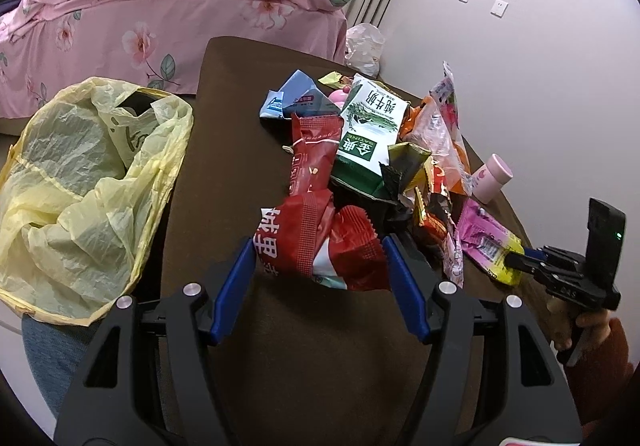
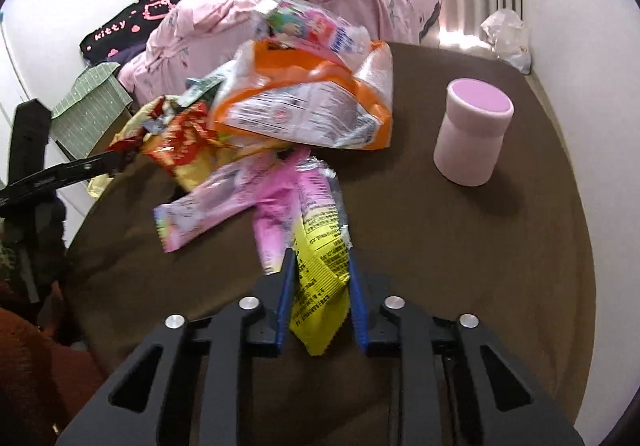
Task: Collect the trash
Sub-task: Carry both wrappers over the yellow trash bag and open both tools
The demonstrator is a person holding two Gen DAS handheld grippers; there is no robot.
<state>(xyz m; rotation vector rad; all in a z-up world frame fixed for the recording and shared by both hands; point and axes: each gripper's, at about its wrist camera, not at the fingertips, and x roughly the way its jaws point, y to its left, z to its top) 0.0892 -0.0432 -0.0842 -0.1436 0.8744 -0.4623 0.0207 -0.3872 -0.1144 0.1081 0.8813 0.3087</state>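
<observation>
Most trash still on table (image 1: 224, 117); bag (image 1: 80, 181) at its left edge looked near empty.
L gripper (image 1: 320, 254) clamped on red wrapper (image 1: 316, 242), R gripper (image 2: 320, 266) pinched on yellow packet (image 2: 320, 278); neither bagged yet, pile (image 1: 384, 149) untouched.

The green milk carton (image 1: 370, 133) is being partly covered by the red wrappers (image 1: 316, 205) in front of it. The near rim of the yellow trash bag (image 1: 84, 181) is being hidden behind the left claw (image 1: 320, 274). The desk (image 2: 460, 238) is being cut off by the frame's lower edge, and the small print on the yellow-and-pink wrapper (image 2: 316, 266) is being blurred beyond reading.
</observation>
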